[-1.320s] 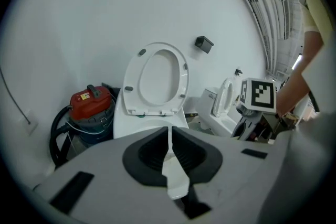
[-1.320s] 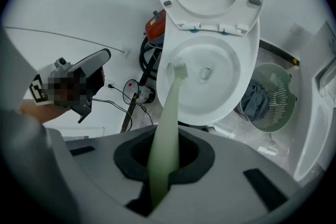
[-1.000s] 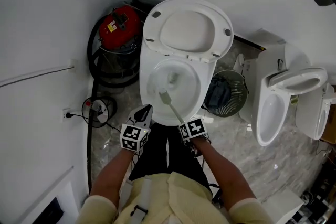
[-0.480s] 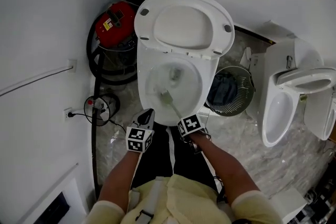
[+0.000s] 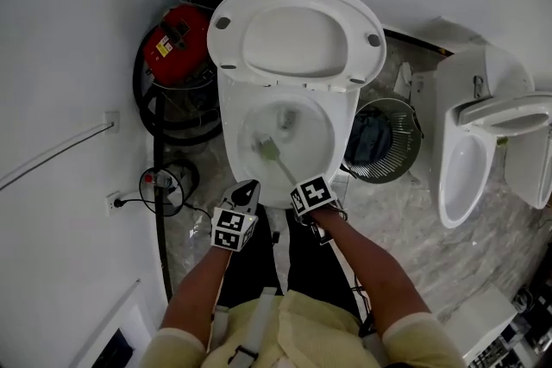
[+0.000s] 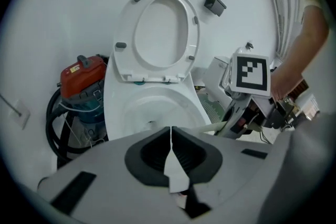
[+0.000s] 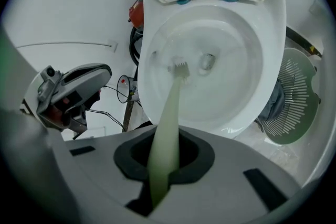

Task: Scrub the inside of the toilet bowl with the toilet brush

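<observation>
A white toilet bowl stands open with its seat and lid raised. My right gripper is shut on the pale green handle of the toilet brush. The brush head is down inside the bowl, against its left inner wall; in the right gripper view the brush head sits left of the drain hole. My left gripper hovers at the bowl's near left rim, jaws shut with nothing between them. From the left gripper view the toilet bowl lies just ahead.
A red vacuum cleaner with a black hose stands left of the toilet. A wire waste basket sits on its right, then a second white fixture. A cable reel and wall socket are at the left. The person's legs are below.
Both grippers have dropped lower toward the bowl. The brush head has gone deeper into the bowl and slid to its left wall.
</observation>
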Demonstrator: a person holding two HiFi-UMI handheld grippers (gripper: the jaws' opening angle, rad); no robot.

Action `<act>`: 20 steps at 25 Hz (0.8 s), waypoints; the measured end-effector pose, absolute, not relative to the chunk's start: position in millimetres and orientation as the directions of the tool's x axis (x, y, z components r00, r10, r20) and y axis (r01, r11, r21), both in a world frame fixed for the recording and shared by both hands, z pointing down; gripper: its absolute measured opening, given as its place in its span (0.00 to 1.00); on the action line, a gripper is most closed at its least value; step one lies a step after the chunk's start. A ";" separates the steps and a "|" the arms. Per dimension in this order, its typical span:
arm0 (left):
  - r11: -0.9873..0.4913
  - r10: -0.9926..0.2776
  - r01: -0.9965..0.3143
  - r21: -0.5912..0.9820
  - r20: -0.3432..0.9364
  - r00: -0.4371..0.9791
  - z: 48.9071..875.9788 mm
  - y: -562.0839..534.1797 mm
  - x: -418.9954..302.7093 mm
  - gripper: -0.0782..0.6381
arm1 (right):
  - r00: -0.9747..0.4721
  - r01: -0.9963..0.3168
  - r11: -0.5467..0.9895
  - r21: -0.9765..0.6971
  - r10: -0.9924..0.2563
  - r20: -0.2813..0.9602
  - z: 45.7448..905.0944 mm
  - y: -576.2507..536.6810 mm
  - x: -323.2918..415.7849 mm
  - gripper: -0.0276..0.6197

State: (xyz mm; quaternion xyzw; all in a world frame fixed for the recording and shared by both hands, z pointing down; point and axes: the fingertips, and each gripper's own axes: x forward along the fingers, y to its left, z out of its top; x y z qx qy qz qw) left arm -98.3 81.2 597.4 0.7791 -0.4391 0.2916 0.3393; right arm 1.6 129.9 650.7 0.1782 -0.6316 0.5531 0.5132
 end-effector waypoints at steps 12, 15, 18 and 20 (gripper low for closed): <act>-0.461 -0.472 -0.856 0.234 0.752 0.460 599.2 41.9 -146.8 0.13 | -0.413 -0.838 0.276 -0.470 0.242 0.878 655.6 96.9 -34.0 0.10; -0.459 -0.465 -0.854 0.246 0.752 0.467 601.3 41.7 -146.4 0.13 | -0.404 -0.844 0.282 -0.456 0.222 0.887 657.2 84.5 -34.7 0.10; -0.481 -0.453 -0.838 0.257 0.746 0.489 601.3 43.1 -136.5 0.13 | -0.387 -0.854 0.290 -0.433 0.204 0.899 659.6 73.1 -30.6 0.10; -0.491 -0.448 -0.830 0.266 0.740 0.502 600.2 43.2 -129.1 0.13 | -0.382 -0.860 0.287 -0.423 0.190 0.905 660.2 66.5 -26.9 0.10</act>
